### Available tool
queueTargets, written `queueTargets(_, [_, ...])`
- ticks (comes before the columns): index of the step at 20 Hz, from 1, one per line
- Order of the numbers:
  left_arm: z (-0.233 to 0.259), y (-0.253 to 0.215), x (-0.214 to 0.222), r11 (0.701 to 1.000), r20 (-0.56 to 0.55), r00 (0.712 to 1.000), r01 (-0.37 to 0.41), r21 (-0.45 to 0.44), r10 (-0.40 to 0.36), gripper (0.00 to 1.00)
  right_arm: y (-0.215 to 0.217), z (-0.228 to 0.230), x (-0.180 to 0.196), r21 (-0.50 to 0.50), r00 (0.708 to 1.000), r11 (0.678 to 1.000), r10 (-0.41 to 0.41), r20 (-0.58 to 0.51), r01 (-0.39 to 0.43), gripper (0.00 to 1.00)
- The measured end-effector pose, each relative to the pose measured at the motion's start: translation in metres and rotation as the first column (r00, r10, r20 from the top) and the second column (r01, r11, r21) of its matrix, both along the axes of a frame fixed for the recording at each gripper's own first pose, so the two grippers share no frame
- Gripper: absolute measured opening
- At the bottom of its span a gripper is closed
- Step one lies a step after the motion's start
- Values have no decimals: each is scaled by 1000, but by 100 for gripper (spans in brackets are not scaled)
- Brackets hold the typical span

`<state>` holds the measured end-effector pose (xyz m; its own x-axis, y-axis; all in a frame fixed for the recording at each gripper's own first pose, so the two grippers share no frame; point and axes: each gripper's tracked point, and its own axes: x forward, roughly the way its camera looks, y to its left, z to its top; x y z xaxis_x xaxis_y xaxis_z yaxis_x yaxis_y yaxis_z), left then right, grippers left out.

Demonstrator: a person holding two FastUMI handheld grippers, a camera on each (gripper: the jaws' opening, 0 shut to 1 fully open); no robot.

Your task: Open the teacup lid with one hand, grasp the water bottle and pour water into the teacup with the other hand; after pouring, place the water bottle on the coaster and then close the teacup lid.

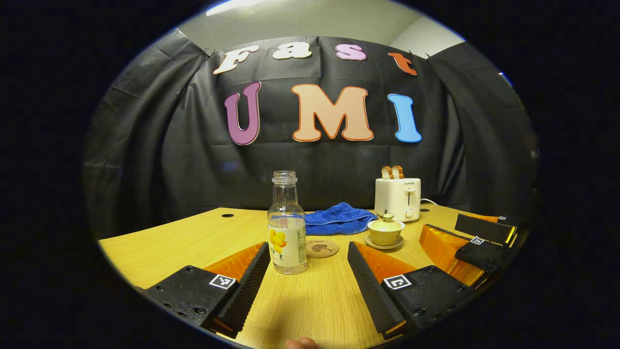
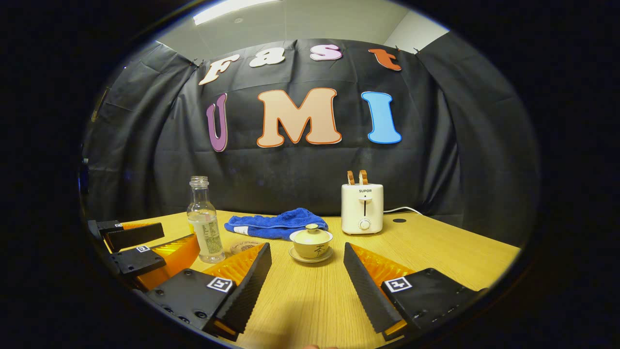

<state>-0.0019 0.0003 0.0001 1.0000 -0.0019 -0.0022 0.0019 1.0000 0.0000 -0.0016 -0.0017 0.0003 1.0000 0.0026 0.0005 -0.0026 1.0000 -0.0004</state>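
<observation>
A wooden table carries everything. The left gripper has its fingers spread wide, holding nothing; the uncapped water bottle stands just past its left finger, with the round coaster ahead between both fingers. The right gripper is equally wide and empty; the lidded teacup on its saucer sits ahead between its fingers. From there, the coaster is partly hidden behind its left finger. A white toaster and a blue towel lie well beyond.
</observation>
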Motion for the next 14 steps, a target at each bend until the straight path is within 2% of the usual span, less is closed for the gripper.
queueTargets(9, [0,0,0,1000,0,1000,0,0,0,94,-4,1,4,0,1000,1000,-26,5,26,96])
queueTargets(13, [0,0,0,1000,1,1000,0,-1,0,94,-3,-4,41,-2,1000,1000,-6,-6,6,95])
queueTargets(14, [0,0,0,1000,0,1000,0,-1,0,94,-4,-3,52,1,1000,1000,3,-7,-3,99])
